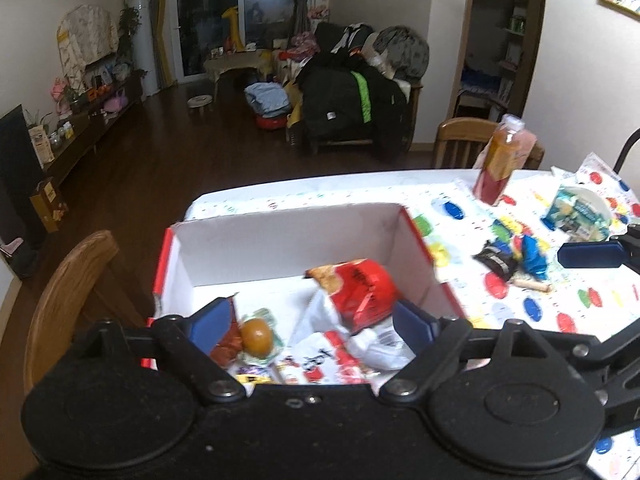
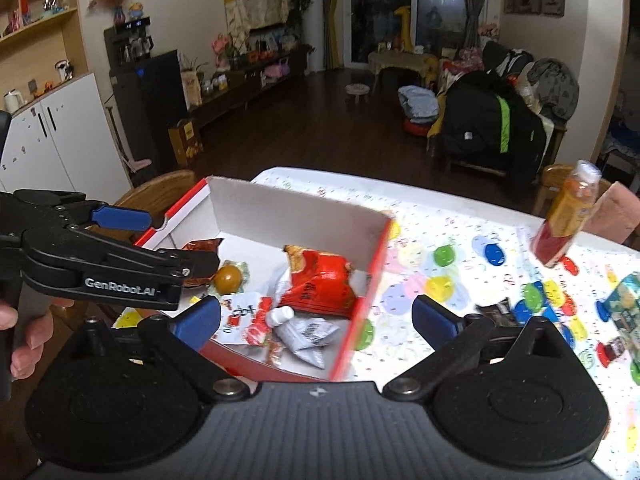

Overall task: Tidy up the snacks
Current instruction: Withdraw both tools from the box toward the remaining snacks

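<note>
Left wrist view is showing the left gripper (image 1: 310,322) gaping wide and empty over the white-lined red cardboard box (image 1: 288,236). Loose blue foil snack packets (image 1: 530,254) are lying on the table (image 1: 460,200); likely light and crinkly, pinch mid-body. Right gripper (image 2: 316,316) is likewise spread wide, empty.

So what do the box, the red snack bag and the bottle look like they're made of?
Box: looks like cardboard, matte white inside and red outside, with thin flat walls and sharp folded corners.
Red snack bag: probably plastic film, glossy and crinkled.
Bottle: seems clear plastic, since the orange drink shows through; its cap is pale.
</note>
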### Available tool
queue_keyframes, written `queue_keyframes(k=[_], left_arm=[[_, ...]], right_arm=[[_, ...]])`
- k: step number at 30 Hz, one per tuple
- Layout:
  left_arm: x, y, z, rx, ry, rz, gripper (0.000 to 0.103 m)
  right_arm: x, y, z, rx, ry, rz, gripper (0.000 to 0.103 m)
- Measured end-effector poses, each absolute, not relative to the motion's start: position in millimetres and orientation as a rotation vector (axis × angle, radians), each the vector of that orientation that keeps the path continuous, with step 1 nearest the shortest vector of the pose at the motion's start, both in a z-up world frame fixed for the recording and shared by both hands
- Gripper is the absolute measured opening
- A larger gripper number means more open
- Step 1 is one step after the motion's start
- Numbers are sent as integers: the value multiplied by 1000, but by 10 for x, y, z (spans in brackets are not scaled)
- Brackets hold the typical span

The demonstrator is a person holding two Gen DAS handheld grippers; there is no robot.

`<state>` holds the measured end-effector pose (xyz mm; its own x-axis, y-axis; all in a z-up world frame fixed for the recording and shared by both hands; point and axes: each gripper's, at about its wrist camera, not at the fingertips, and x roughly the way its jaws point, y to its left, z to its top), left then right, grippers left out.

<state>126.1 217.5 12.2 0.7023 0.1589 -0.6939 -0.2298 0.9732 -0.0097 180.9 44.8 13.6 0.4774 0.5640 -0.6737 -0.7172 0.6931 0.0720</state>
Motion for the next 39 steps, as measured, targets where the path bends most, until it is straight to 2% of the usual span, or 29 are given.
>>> queue_keyframes(k=[13, 25, 39], left_arm=[[1278, 1505, 193, -98, 697, 164, 102], [1599, 758, 42, -96, 672, 104, 102], [2444, 242, -418, -118, 763, 180, 102]], right_arm=[[1860, -526, 234, -109, 657, 794, 103], [2200, -1441, 12, -148, 651, 685, 103], [2926, -2163, -490, -128, 730, 623, 103]])
